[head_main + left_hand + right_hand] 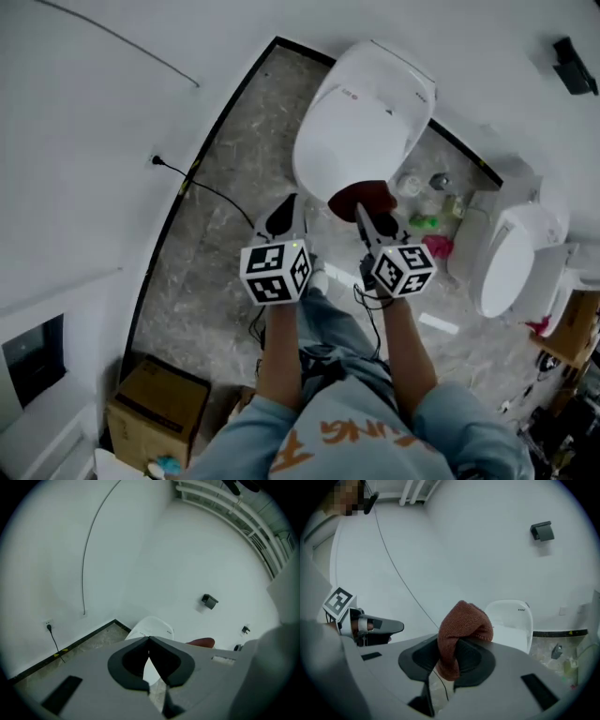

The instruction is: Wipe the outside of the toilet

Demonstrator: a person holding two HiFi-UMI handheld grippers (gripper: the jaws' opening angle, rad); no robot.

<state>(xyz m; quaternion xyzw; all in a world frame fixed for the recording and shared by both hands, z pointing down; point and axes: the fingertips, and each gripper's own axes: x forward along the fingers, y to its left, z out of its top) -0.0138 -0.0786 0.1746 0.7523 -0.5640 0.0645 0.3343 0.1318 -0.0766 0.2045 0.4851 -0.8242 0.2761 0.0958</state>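
A white toilet [361,117] with its lid down stands against the far wall; it also shows as the toilet [151,629] and the toilet [511,620] in the gripper views. My right gripper [367,217] is shut on a dark red cloth [364,197], held just in front of the toilet's front rim. The cloth [461,630] bulges up from between the jaws. My left gripper [286,217] hangs beside it on the left, shut and empty, tips meeting over the floor.
A second white toilet [511,258] stands at the right, with bottles and small items [427,202] on the floor between. A black cable [211,192] runs from a wall socket across the grey floor. A cardboard box [159,408] sits near left.
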